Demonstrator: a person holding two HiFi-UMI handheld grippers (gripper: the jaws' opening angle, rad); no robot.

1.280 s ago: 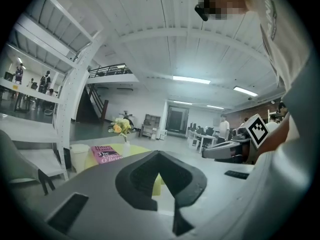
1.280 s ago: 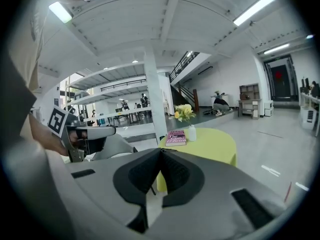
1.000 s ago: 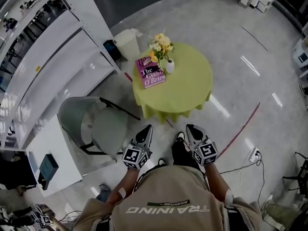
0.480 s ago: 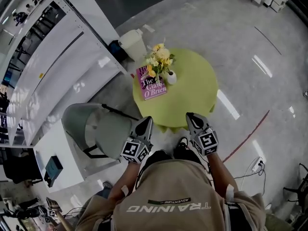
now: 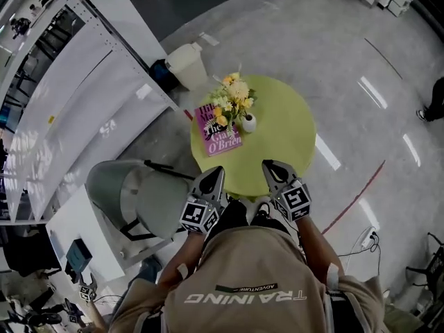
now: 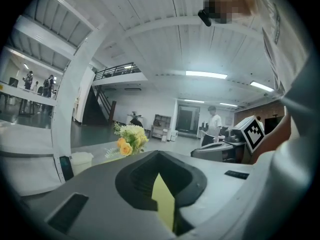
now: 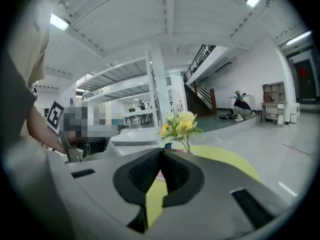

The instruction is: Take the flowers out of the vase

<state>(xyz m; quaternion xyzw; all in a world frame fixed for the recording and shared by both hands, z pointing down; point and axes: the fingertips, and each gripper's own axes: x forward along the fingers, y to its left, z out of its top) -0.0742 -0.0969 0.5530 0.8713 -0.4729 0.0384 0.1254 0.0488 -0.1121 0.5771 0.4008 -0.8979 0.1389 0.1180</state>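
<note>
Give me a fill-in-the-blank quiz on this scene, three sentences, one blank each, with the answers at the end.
1. The flowers stand in a small white ___ on the table.
2. A pink ___ lies on the table right beside them.
3. The left gripper and the right gripper both have their jaws ___, with nothing between them.

Missing words: vase; book; shut.
</note>
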